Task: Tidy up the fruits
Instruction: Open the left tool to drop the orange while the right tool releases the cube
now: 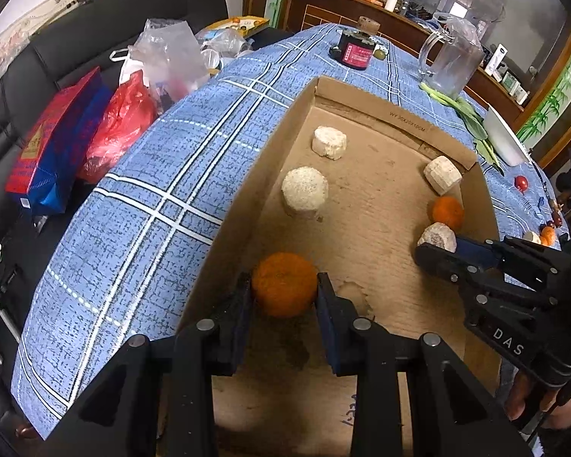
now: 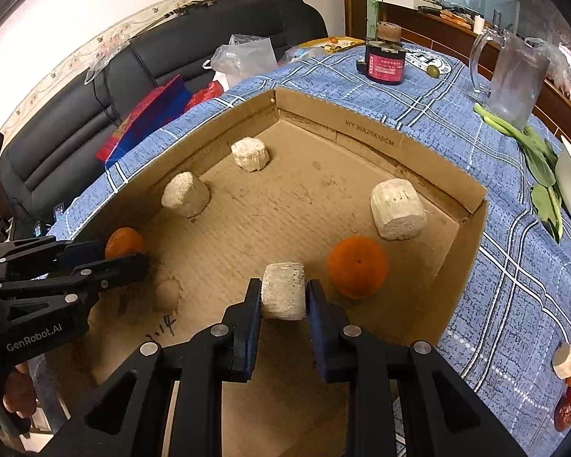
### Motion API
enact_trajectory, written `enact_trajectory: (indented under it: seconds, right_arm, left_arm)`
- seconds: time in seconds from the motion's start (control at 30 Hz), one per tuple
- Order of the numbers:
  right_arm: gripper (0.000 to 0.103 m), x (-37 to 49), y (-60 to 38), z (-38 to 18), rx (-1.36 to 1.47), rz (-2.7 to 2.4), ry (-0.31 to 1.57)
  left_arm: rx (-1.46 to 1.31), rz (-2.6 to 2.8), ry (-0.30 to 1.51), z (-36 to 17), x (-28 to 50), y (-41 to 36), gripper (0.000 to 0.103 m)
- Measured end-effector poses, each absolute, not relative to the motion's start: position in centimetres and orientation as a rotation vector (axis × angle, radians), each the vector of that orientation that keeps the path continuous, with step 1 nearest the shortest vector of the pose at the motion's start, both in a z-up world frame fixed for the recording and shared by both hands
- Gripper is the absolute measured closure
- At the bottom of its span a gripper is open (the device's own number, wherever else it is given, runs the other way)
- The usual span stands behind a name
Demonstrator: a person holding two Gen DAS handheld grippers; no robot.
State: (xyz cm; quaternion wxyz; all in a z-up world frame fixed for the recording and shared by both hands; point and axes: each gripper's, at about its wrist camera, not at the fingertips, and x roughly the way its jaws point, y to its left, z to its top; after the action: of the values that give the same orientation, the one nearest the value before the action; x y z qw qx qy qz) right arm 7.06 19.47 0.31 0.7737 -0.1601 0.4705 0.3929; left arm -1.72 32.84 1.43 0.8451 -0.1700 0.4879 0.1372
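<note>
Left wrist view: cardboard box (image 1: pixel 361 198) on the blue checked tablecloth (image 1: pixel 152 175); the left wall runs close beside the left gripper (image 1: pixel 284 285), bare floor lies open ahead. Gripper clamps a dimpled orange (image 1: pixel 284 283) low near that wall. Right wrist view: right gripper (image 2: pixel 283 295) grips a chalky white block (image 2: pixel 283 291) low over the box floor (image 2: pixel 285 205), a second orange (image 2: pixel 358 266) just beside it, three white blocks farther in.

Both wrist cameras look steeply down, close, into one cardboard box (image 1: pixel 411 118).
</note>
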Motion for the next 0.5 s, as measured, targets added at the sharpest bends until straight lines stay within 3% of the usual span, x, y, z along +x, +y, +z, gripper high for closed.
enact_trajectory:
  seconds: [0.2, 0.33, 0.5]
  right_arm:
    - [0.077, 7.17, 19.36, 0.26, -0.368, 0.844, 1.013]
    - [0.071, 7.14, 19.07, 0.25, -0.369, 0.836, 1.015]
    - [0.064, 6.83, 18.55, 0.54, -0.379, 0.819, 1.008]
  left_arm:
    - [-0.319, 0.298, 1.048, 1.24, -1.55, 32.23, 0.070]
    - [-0.320, 0.303, 1.050, 1.34, -1.67, 32.12, 0.059]
    - [-0.317, 0.322, 1.049, 1.59, -2.15, 32.06, 0.055]
